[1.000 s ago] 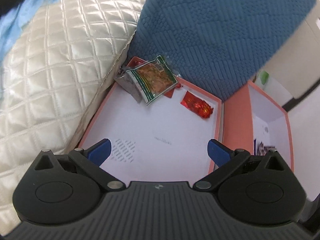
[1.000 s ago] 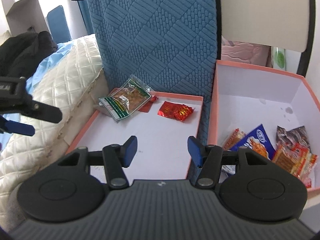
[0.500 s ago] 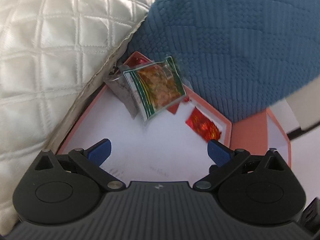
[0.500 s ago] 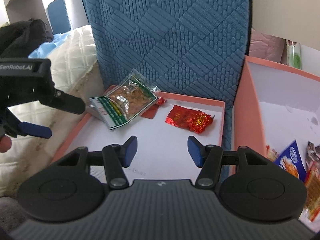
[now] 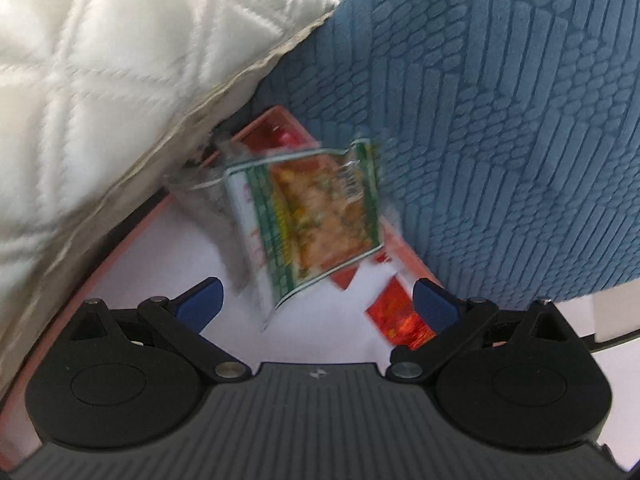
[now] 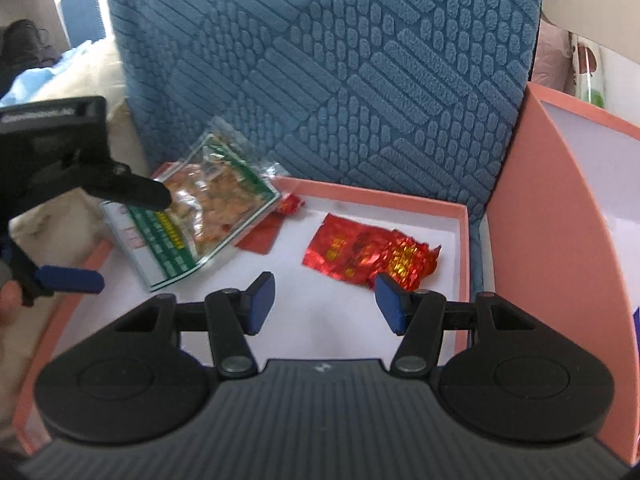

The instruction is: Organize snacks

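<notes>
In the left wrist view, the left gripper (image 5: 316, 300) is seen spread wide with nothing between its blue pads, pointed at the green-edged snack packet (image 5: 316, 220) lying in the far corner of the shallow pink-rimmed tray (image 5: 132, 224), partly over a grey packet (image 5: 208, 196) and small red wrappers. A red foil packet (image 5: 400, 316) lies just beside the right-hand pad. The packet is blurred, so contact cannot be told here. A slip is judged likely if only the thin sealed edge is pinched, and the grey packet beneath could be dragged along (the pile is crowded against the quilted cushion (image 5: 100, 80)).

In the right wrist view, the right gripper (image 6: 320, 300) is held partly open and empty above the tray floor, the foil packet just beyond its right pad. One left-gripper finger is seen over the green packet, the other low beside the tray edge. A second pink box (image 6: 560, 220) stands to the right.
</notes>
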`<state>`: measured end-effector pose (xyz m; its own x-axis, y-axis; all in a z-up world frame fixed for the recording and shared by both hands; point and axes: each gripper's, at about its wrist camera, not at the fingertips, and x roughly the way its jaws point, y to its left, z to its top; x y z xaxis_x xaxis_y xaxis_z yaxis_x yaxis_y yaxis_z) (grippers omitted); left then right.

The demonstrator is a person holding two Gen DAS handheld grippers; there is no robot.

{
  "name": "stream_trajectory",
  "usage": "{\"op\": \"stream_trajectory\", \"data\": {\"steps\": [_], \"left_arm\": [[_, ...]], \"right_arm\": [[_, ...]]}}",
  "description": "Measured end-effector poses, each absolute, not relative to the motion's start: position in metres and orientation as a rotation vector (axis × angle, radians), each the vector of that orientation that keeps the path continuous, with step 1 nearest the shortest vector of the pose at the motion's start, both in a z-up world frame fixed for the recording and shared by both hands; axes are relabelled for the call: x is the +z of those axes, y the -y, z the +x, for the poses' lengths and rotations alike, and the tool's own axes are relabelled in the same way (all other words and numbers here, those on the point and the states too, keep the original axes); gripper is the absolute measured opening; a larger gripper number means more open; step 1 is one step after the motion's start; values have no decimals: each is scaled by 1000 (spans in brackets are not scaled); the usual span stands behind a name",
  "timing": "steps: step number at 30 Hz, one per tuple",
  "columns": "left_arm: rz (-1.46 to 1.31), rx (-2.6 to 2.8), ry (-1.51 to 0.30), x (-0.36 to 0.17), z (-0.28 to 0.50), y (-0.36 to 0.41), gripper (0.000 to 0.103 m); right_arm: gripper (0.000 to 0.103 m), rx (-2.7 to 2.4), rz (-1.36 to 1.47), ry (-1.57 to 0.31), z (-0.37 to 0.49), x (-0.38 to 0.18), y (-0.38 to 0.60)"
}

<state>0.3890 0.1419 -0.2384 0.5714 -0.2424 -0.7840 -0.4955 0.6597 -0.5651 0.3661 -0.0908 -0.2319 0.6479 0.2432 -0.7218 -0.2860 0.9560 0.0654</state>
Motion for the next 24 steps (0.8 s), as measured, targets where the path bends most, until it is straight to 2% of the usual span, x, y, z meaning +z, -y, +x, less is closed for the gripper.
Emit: {"op": "stream_trajectory", "data": {"steps": [11, 24], "left_arm": [[-935, 131, -944, -260, 409, -151, 102], [-1087, -172, -761, -270, 413, -155, 102]], "right_arm": [[58, 193, -96, -827, 402, -248, 89], [59, 164, 35, -917, 437, -254, 119]]}}
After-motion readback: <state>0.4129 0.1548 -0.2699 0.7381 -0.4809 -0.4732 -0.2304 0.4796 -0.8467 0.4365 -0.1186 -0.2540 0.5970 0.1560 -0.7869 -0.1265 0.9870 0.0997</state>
